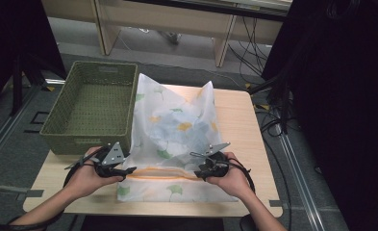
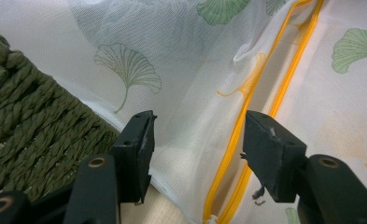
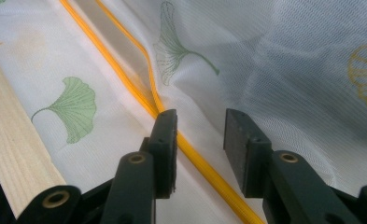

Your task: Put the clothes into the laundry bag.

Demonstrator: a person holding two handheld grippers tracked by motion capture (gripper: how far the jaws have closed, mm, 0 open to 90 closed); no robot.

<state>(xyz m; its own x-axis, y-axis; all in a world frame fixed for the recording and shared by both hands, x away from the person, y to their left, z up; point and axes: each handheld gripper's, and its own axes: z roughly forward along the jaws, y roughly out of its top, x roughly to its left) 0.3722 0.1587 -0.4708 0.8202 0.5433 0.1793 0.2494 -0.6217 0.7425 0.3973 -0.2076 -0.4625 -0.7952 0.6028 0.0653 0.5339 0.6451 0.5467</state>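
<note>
From the high view the mesh bag [image 1: 174, 139] lies at table centre, its yellow zipper [image 1: 160, 174] running nine to three between left gripper [image 1: 110, 166] and right gripper [image 1: 209, 163]; a green basket [image 1: 93, 103] sits at ten o'clock. Left gripper view: jaws released, zipper [image 2: 246, 126] climbing toward one o'clock, nearer the right-hand jaw. Right gripper view: jaws released, zipper [image 3: 139, 88] running to eleven o'clock, passing under the left-hand jaw.

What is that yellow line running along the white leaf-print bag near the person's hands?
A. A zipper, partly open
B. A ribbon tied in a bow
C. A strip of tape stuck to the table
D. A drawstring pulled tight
A: the yellow zipper runs along the near edge of the mesh bag in two tracks that part, leaving a gap between them in both gripper views.
</note>
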